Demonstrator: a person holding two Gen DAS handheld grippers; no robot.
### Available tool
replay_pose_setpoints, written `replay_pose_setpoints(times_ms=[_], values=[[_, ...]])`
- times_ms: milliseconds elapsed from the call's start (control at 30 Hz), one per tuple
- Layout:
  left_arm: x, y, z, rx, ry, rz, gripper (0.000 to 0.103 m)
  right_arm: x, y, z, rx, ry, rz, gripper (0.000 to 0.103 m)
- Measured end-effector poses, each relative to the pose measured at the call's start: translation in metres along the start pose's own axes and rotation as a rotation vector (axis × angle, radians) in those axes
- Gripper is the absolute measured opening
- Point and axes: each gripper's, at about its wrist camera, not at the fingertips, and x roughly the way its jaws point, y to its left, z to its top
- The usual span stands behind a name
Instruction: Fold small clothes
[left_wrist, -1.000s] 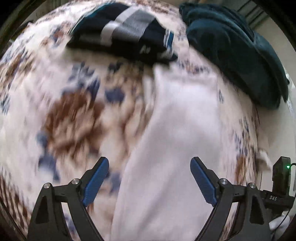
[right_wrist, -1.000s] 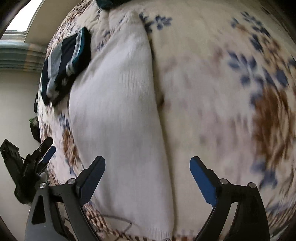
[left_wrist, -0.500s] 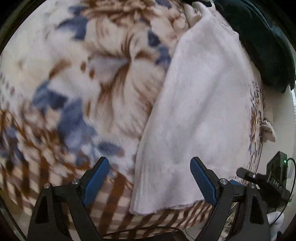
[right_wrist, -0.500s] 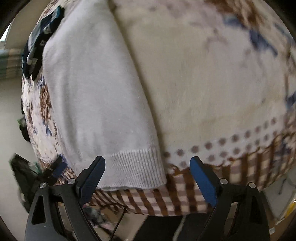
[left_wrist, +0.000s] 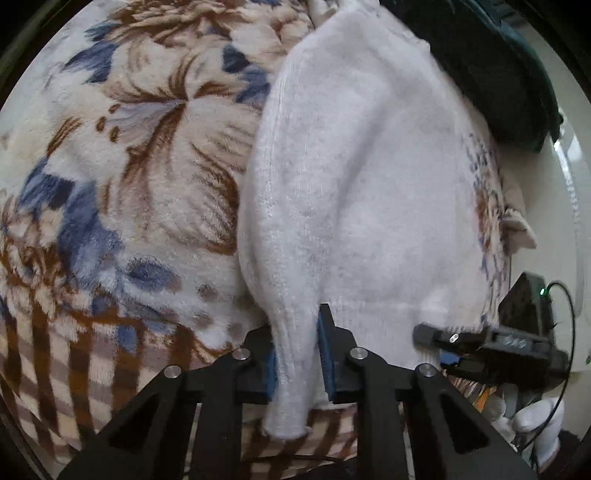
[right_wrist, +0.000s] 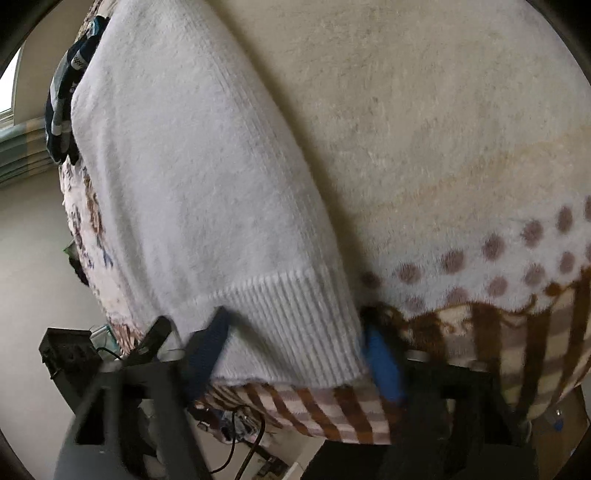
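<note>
At the near edge of the blanket-covered bed, the left hand-held gripper pinches the white sweater's hem corner while the right hand-held gripper, spread, straddles the ribbed hem, probably to lift that end over for a fold.

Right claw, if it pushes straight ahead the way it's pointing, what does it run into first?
The right claw would meet the white sweater first: its ribbed hem already lies between the blue pads, with the blanket right beneath. Depth is hard to judge.
</note>
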Motion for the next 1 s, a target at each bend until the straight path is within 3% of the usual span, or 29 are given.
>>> replay_pose_setpoints(times_ms=[67, 100, 300, 533, 733, 867, 1000], values=[[-0.007, 0.001, 0.000, -0.021, -0.019, -0.022, 0.014, -0.002, -0.006, -0.003, 0.007, -0.003, 0.027, 0.028], [-0.013, 0.004, 0.001, -0.031, -0.032, -0.037, 0.013, -0.006, -0.008, -0.005, 0.013, -0.014, 0.049, 0.022], [-0.064, -0.001, 0.024, -0.076, -0.144, -0.155, 0.012, -0.040, 0.011, -0.023, -0.090, -0.093, 0.080, 0.016], [-0.122, -0.044, 0.109, -0.041, -0.284, -0.289, 0.012, -0.117, 0.069, -0.015, -0.152, -0.211, 0.206, 0.015], [-0.112, -0.073, 0.221, -0.046, -0.328, -0.327, 0.012, -0.184, 0.127, 0.053, -0.197, -0.347, 0.269, 0.015], [-0.077, -0.077, 0.296, -0.102, -0.311, -0.334, 0.012, -0.206, 0.163, 0.131, -0.204, -0.421, 0.270, 0.015], [-0.035, -0.074, 0.358, -0.142, -0.295, -0.286, 0.012, -0.204, 0.196, 0.214, -0.208, -0.462, 0.240, 0.015]])
